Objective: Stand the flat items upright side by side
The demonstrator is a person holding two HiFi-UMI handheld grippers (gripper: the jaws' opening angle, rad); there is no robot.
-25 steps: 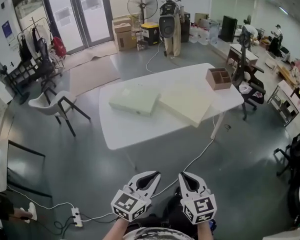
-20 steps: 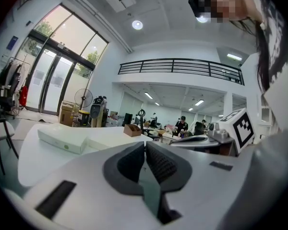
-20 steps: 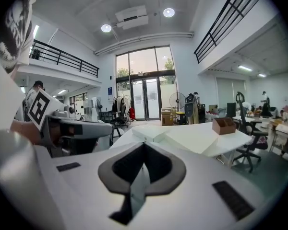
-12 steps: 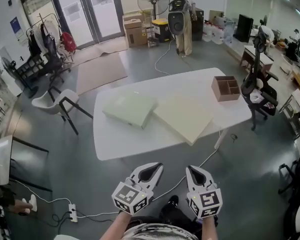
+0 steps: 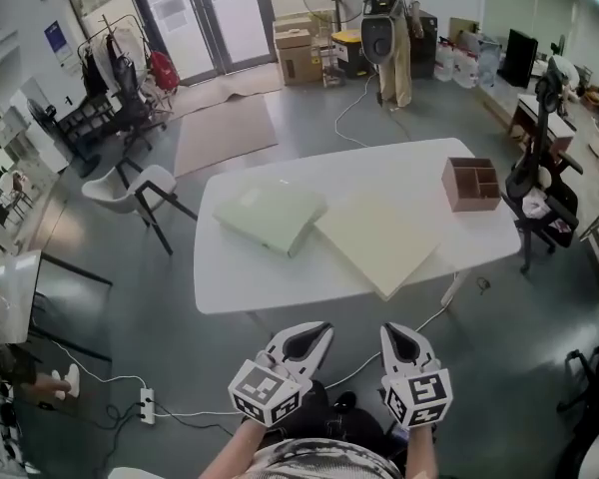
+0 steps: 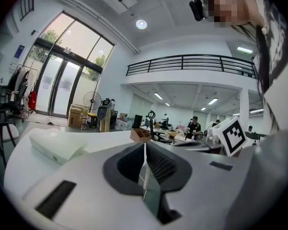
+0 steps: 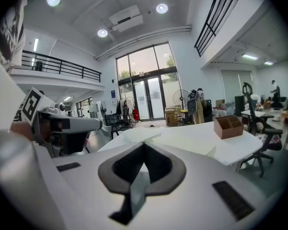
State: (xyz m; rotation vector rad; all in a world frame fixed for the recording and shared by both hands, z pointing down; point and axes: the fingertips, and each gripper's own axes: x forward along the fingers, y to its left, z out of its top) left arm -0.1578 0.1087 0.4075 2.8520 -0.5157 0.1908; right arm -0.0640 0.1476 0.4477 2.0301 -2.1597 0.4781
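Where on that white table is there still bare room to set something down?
Bare: the far strip of the table behind the green pad and cream pad, up to the brown box; also the near left corner before the green pad. The middle is crowded: the pads lie close, and the cream one reaches the near edge.

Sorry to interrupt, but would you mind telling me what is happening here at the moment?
A person holds a gripper in each hand, the left gripper and the right gripper. Both are shut and empty, short of the white table. On the table a pale green flat box and a cream slab lie flat next to each other; neither has been stood up yet. A brown compartment box sits near the table's right end.
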